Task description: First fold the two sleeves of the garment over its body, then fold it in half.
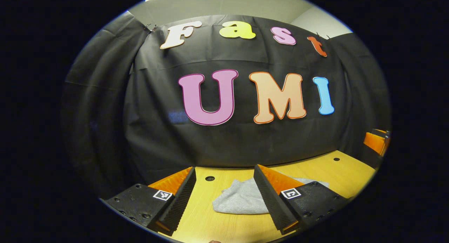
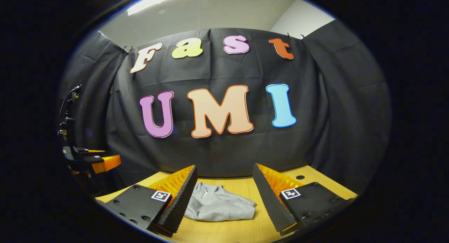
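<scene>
Both my grippers — left [image 1: 224, 201] and right [image 2: 224, 201] — hang spread wide, holding nothing. Grey zip-neck sweatshirt [image 2: 217, 206] lies bunched on the wooden table [image 2: 245, 229], just ahead and below; right looks nearer, long axis unclear.

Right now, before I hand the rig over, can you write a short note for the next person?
Left hand-held gripper: open, holding nothing, above the table.
Right hand-held gripper: open, holding nothing, also raised.
Garment: grey, lying on the table in a compact bundle ahead of both grippers; neither touches it.
Done: it looks folded already, though I cannot confirm each fold.
Left: check the sleeves and the half fold; otherwise nothing obvious.
</scene>
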